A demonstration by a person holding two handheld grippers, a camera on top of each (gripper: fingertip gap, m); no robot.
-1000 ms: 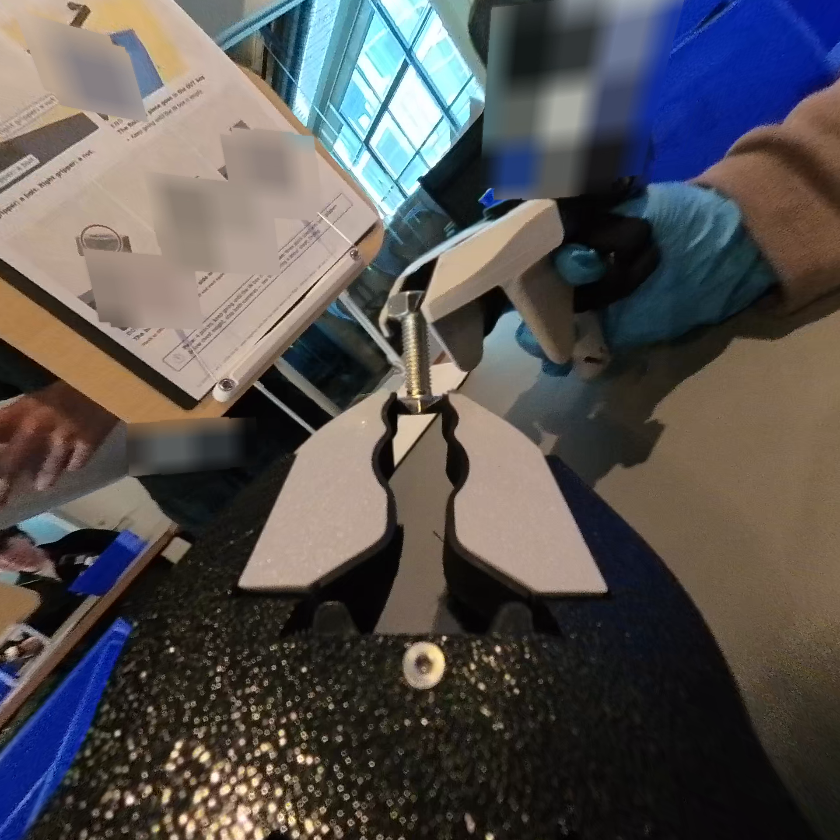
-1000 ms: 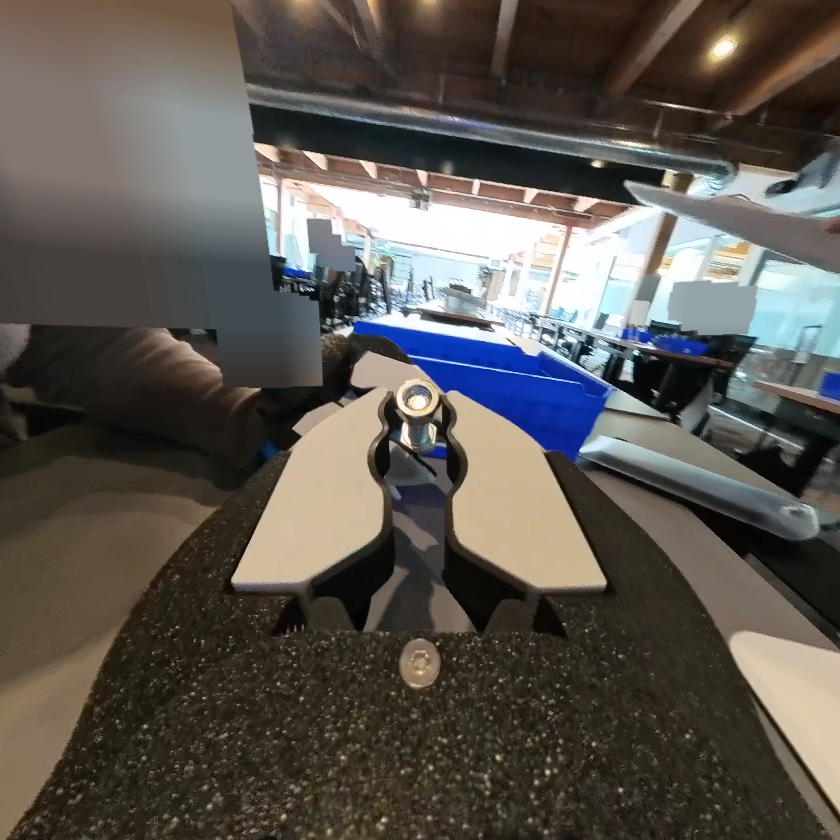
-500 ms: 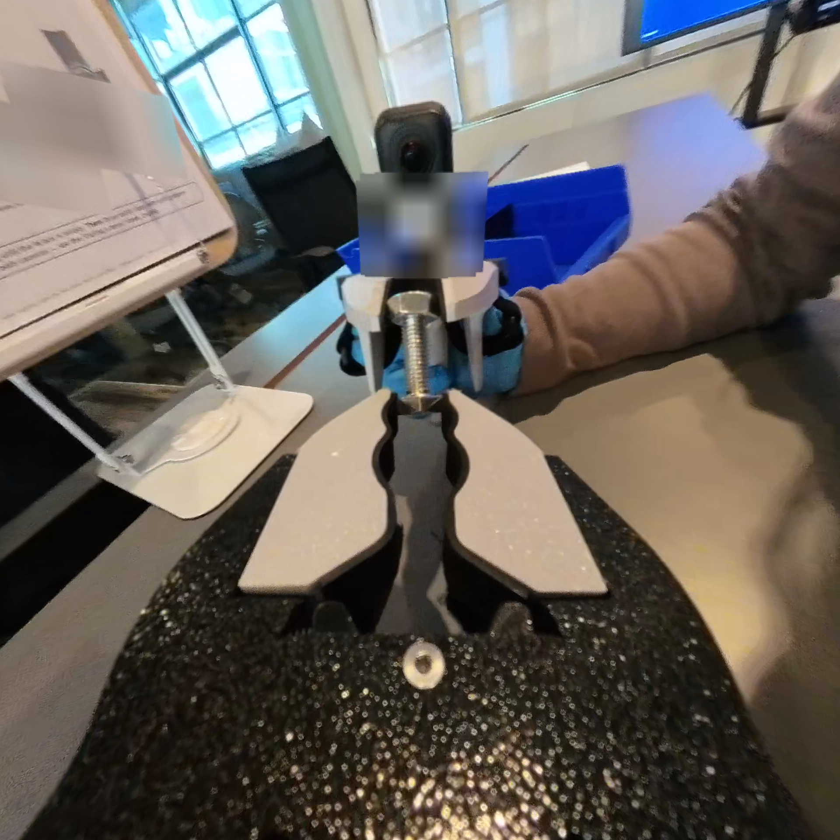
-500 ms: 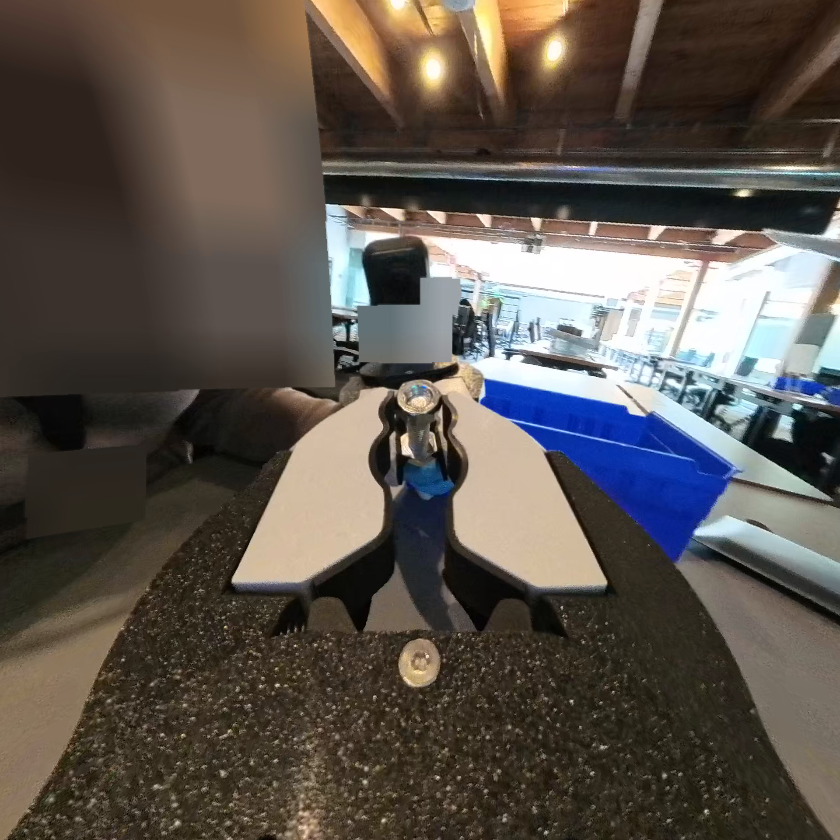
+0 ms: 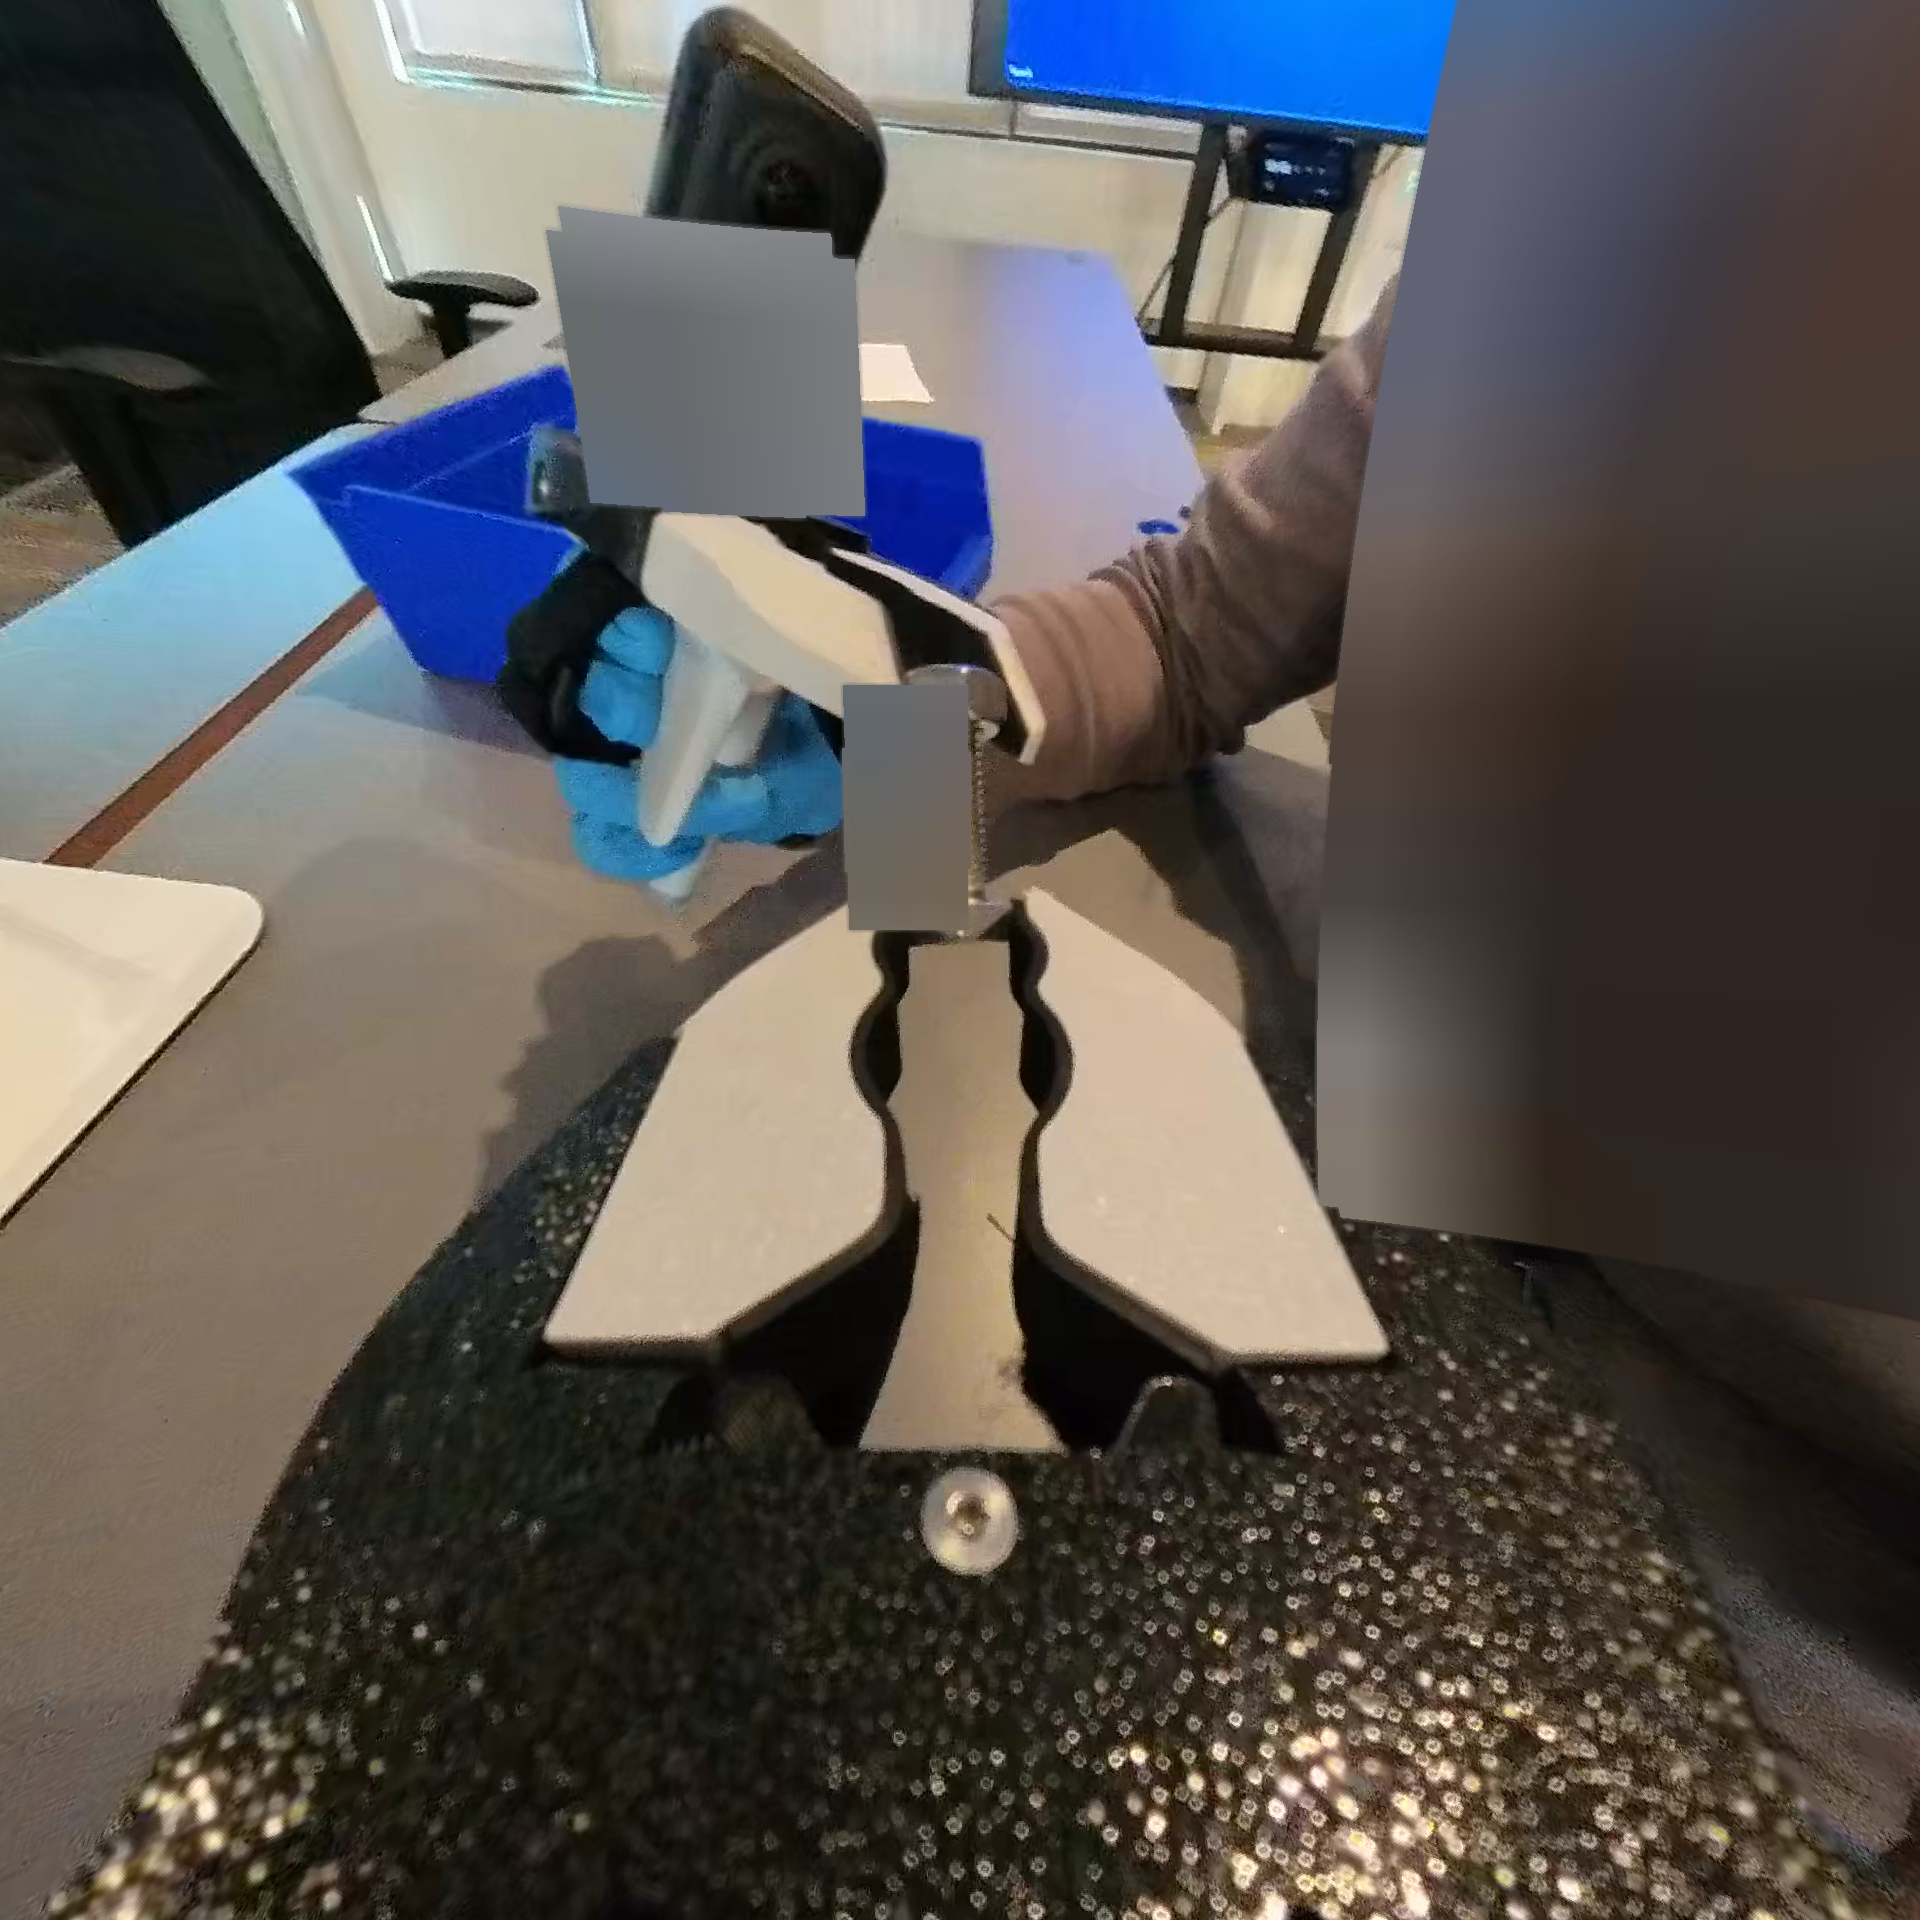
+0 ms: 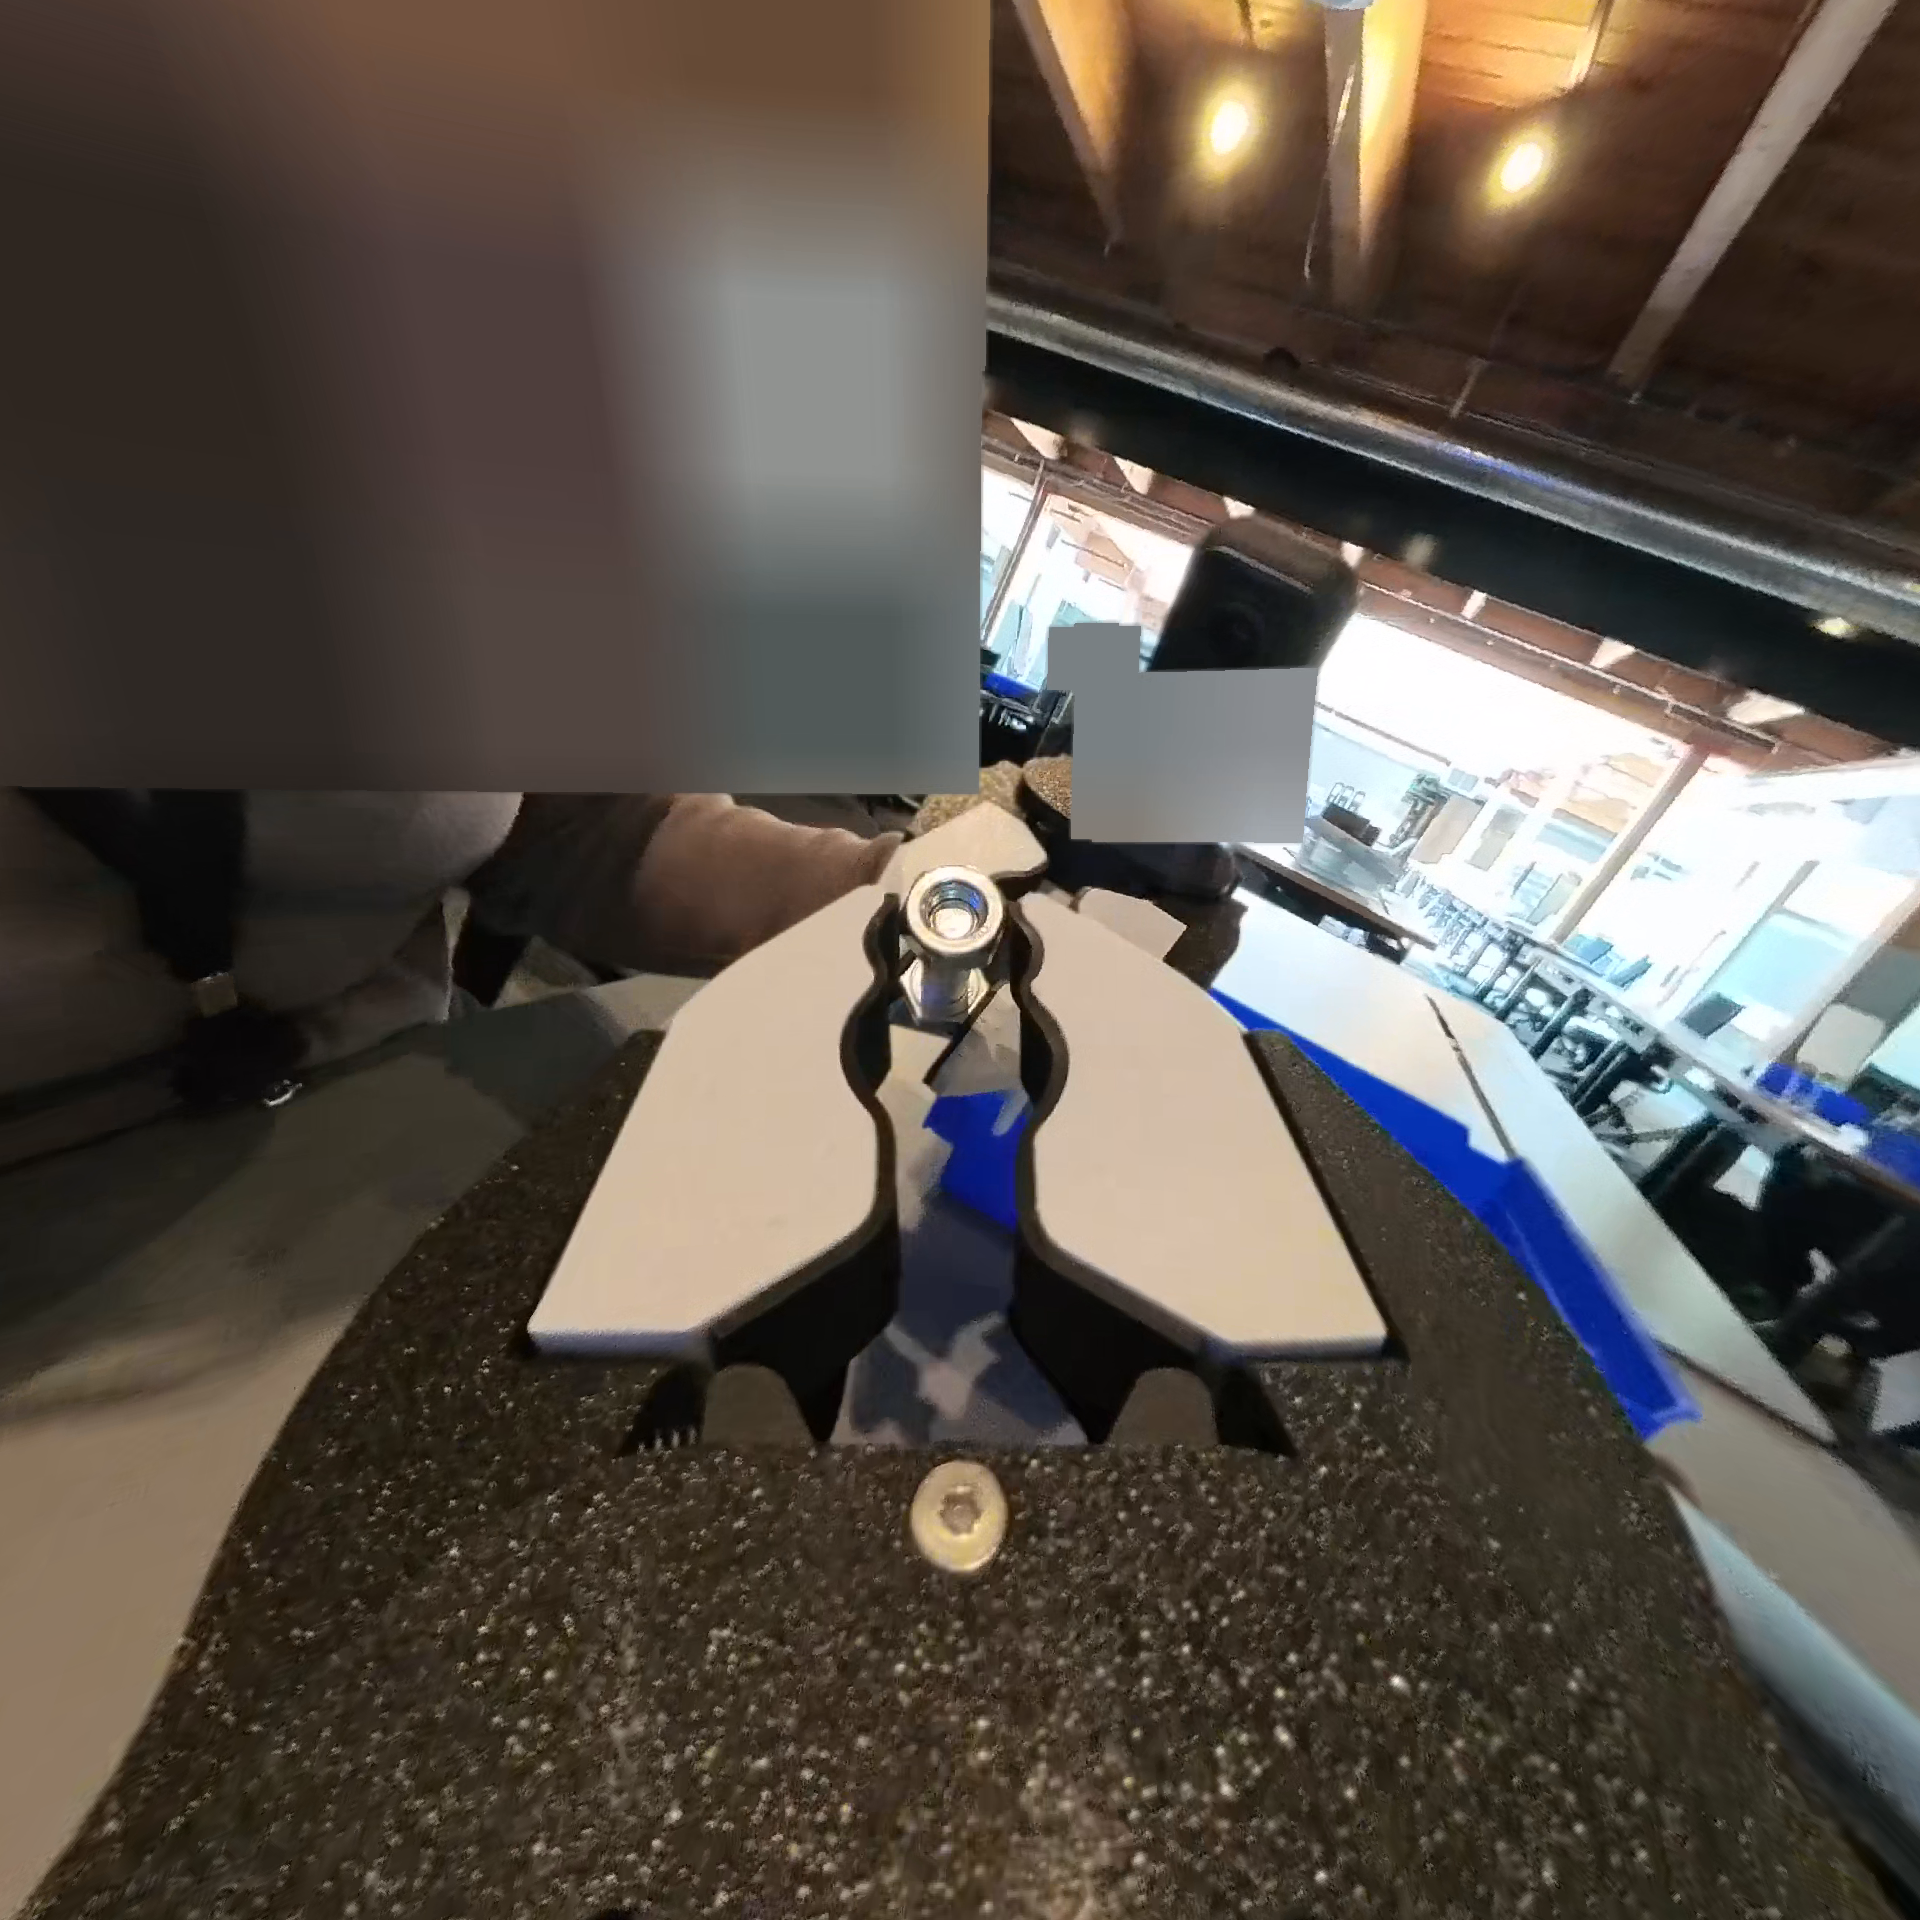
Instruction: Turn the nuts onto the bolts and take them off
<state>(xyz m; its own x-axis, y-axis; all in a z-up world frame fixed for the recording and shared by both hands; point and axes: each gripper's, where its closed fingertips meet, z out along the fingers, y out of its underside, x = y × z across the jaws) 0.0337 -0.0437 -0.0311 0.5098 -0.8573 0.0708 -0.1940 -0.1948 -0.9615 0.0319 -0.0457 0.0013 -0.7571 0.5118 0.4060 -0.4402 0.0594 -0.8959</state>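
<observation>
A silver bolt [image 6: 948, 961] is held by its head between the tips of my right gripper [image 6: 951, 914], which is shut on it. A silver nut [image 6: 933, 1003] sits on the bolt's thread just beyond. In the left wrist view the bolt [image 5: 979, 810] hangs upright from the right gripper [image 5: 977, 707], held by a blue-gloved hand [image 5: 707, 800]. Its lower end meets the tips of my left gripper [image 5: 956, 925], which is shut on the nut [image 5: 987, 914]. A blurred patch hides part of the bolt.
A blue bin [image 5: 447, 561] stands on the grey table [image 5: 312, 831] behind the gloved hand. It also shows in the right wrist view [image 6: 1538, 1247]. A white stand base [image 5: 94, 997] lies at the left. A sleeved arm [image 5: 1195, 644] reaches in from the right. Less than 4 cm separates the two grippers' tips.
The left wrist view has swung round the bolt: the paper stand has left the view and the right gripper now shows from its side. Both grippers kept their hold.
</observation>
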